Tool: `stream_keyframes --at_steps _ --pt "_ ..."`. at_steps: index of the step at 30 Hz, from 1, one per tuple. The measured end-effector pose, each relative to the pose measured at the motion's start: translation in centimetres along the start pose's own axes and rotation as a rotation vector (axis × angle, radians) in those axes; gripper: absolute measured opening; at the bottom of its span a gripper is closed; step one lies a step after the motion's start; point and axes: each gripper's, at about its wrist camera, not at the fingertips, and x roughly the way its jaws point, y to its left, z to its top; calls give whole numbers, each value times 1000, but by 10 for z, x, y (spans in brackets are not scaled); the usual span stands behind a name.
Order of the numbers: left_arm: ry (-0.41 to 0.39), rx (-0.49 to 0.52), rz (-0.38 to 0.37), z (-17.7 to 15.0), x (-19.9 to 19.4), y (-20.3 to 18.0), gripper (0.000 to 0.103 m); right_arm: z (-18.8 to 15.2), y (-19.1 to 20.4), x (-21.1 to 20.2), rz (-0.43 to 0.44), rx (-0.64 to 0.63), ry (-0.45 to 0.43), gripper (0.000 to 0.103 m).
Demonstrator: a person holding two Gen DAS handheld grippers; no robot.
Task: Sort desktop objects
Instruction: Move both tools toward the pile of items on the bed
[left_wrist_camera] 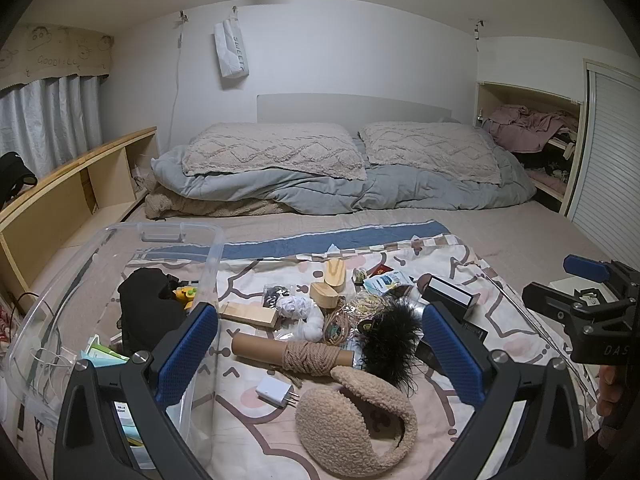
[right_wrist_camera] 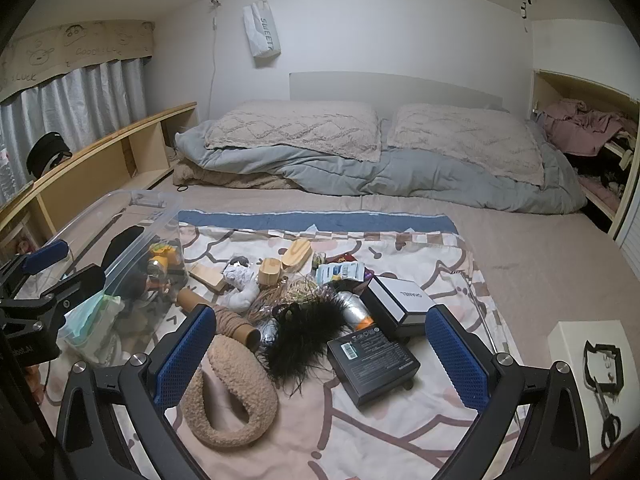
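Observation:
A heap of small objects lies on a patterned cloth (left_wrist_camera: 460, 260) on the bed. Nearest are tan fuzzy earmuffs (left_wrist_camera: 352, 420) (right_wrist_camera: 230, 396), a black feather tuft (left_wrist_camera: 390, 336) (right_wrist_camera: 304, 332), a cardboard tube wound with rope (left_wrist_camera: 292, 354), a white charger plug (left_wrist_camera: 274, 392), wooden blocks (left_wrist_camera: 326, 294), a black box (right_wrist_camera: 372, 364) and a black-and-white box (right_wrist_camera: 400, 300). A clear plastic bin (left_wrist_camera: 212, 256) (right_wrist_camera: 156, 224) at the left holds a black item and papers. My left gripper (left_wrist_camera: 320, 356) hovers open over the tube and earmuffs. My right gripper (right_wrist_camera: 320, 356) hovers open over the feather tuft and black box.
Pillows (left_wrist_camera: 276, 152) and a grey duvet (left_wrist_camera: 320, 192) fill the bed's far end. A wooden shelf (left_wrist_camera: 80, 184) runs along the left wall, and a clothes niche (left_wrist_camera: 532, 128) is at the right. A white box with scissors (right_wrist_camera: 592, 360) lies right of the cloth.

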Motion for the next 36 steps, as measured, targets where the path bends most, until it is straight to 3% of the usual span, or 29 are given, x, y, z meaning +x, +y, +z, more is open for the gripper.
stream_keyframes --at_steps 25,32,36 --pt "28 9 21 -12 -2 -3 103 2 -5 -2 26 4 6 103" --pt "120 30 12 -27 11 -1 103 2 -14 11 19 3 63 103" --pt "207 72 11 -44 26 -5 103 -2 -18 17 95 -21 86 103"
